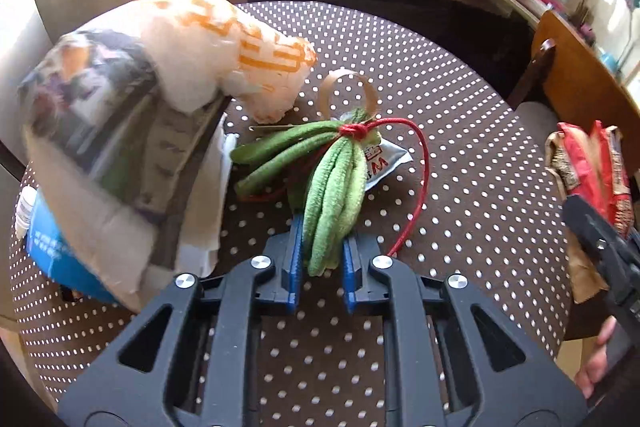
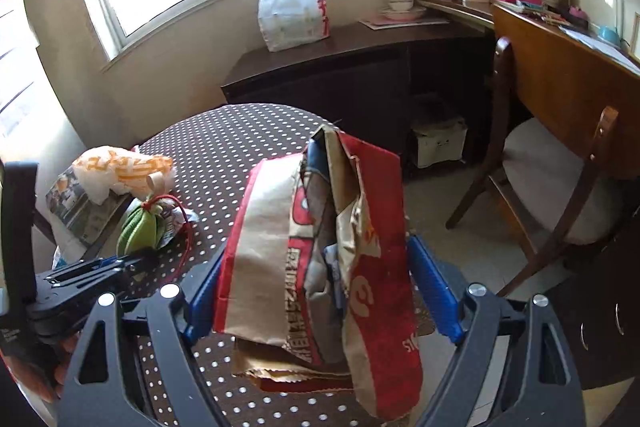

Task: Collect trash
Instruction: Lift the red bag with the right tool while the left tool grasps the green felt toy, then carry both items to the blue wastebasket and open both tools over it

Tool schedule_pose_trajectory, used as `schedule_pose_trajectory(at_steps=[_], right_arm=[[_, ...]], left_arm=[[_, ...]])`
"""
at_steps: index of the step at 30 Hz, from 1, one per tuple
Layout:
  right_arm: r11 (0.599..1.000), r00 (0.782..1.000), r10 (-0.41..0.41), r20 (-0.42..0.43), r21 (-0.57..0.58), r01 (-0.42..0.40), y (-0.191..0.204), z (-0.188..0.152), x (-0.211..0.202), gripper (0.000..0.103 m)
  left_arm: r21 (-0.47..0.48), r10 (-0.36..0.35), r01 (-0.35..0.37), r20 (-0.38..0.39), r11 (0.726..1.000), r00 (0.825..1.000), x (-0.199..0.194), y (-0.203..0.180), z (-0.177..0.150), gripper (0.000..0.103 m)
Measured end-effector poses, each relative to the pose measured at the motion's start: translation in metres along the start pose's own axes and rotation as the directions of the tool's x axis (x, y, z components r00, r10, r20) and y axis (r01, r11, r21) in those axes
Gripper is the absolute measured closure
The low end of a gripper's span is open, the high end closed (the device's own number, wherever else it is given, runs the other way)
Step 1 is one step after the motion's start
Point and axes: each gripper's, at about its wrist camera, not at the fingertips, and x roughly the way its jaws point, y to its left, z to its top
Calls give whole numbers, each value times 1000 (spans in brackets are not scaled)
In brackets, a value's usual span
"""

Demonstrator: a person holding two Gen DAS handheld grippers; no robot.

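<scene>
A green bundle (image 1: 336, 179) of soft cords, tied with a red string (image 1: 422, 163), lies on the dotted table (image 1: 472, 87). My left gripper (image 1: 323, 237) is shut on its near end, blue pads pressing both sides. From the right wrist the bundle (image 2: 140, 227) and left gripper (image 2: 132, 261) show at the left. My right gripper (image 2: 318, 247) stands wide, its blue fingers (image 2: 432, 287) against both sides of a crumpled red and brown paper bag (image 2: 360, 267), held upright at the table's edge. The same bag (image 1: 592, 167) appears at the right of the left wrist view.
A white and orange plastic bag (image 1: 224, 47) rests on a magazine (image 1: 100, 115) at the left. A cardboard ring (image 1: 348, 87) and a silver sachet (image 1: 386, 159) lie behind the bundle. A chair (image 2: 560, 195), a dark sideboard (image 2: 360, 67) and a white bag (image 2: 292, 15) stand beyond.
</scene>
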Motion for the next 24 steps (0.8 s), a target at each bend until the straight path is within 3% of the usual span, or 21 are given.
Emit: schedule_pose_trajectory(at_steps=[11,18,24], right_arm=[[992,997,74,24,-100,-71,58,-1,-17,20],[966,984,174,40,-200,-163,120,-5,-35,20],[902,945,325,28,-309,-301,194,-15,-56,20]], left_arm=[[-28,-76,81,143,996,987,-72,28,-32,87],[-82,-31,56,275,995,961,-133,67,-58,87],[-195,75,-8,336,981,939,-177,114,-89,87]])
